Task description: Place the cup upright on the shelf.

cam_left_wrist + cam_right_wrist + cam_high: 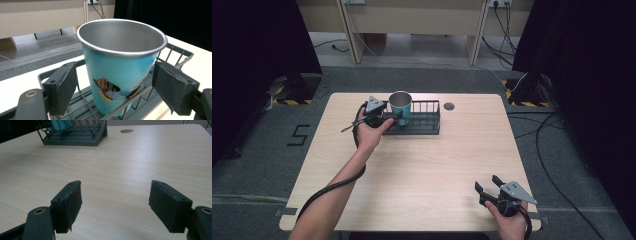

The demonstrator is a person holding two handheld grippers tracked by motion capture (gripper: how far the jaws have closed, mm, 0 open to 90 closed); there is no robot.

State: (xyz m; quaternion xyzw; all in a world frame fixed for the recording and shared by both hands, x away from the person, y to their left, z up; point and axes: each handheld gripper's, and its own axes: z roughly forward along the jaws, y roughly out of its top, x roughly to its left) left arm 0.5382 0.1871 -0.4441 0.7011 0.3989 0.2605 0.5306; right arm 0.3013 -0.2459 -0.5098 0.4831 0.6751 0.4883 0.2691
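Grey carpet, trailing cables and black curtains surround a pale wood-grain table (422, 165) with a small round hole (449, 106) near its far edge. Toward the far left of the tabletop sits a dark grey wire rack (424, 120), and inside its left end stands a blue metal cup with a silver rim and a coloured picture on its side (120, 70), upright. In the high view the left gripper (394, 116) reaches to the cup from the rack's left end. The left gripper view shows its two padded black jaws spread wide on either side of the cup, with a gap between each pad and the cup wall, so nothing is clamped. The right gripper (487, 186) is held over the near right corner of the table, well apart from the rack; its jaws stand wide open above bare wood, with the rack and the cup's blue base far ahead at the upper left of the right gripper view.
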